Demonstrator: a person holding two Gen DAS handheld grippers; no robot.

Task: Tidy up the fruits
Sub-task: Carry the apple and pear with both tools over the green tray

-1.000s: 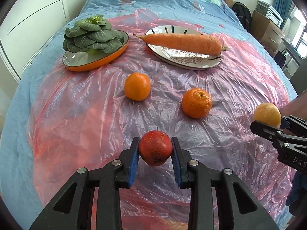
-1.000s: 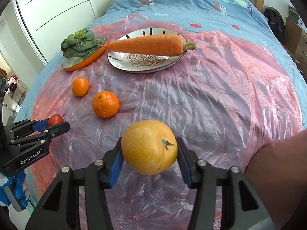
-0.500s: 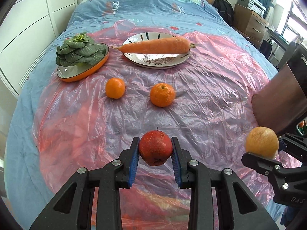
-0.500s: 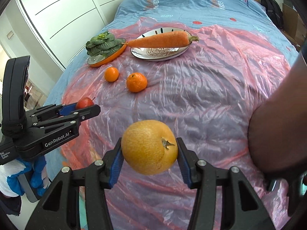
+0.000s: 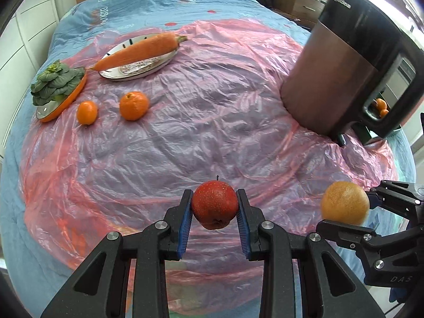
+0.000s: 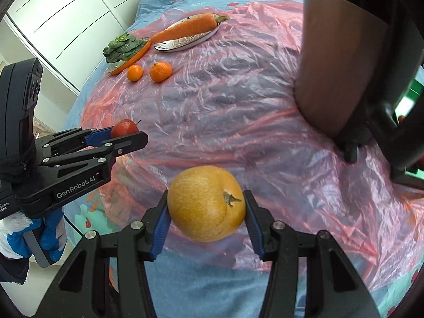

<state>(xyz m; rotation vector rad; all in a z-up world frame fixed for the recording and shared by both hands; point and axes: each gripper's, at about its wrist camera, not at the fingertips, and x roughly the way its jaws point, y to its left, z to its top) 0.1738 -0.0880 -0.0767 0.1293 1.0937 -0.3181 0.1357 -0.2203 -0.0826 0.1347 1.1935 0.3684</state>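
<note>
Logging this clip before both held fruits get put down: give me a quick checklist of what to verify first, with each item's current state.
1. Left gripper holds the apple squarely between both pads: ok.
2. Right gripper holds the large orange squarely between both pads: ok.
3. The two grippers are apart, not touching: ok.
4. Both held fruits are lifted off the plastic sheet: ok.
5. A free spot for fruit shows: cannot tell; the plate carries a carrot, the orange dish carries greens.
6. The two small oranges lie loose on the sheet, unsorted: not ok.
</note>
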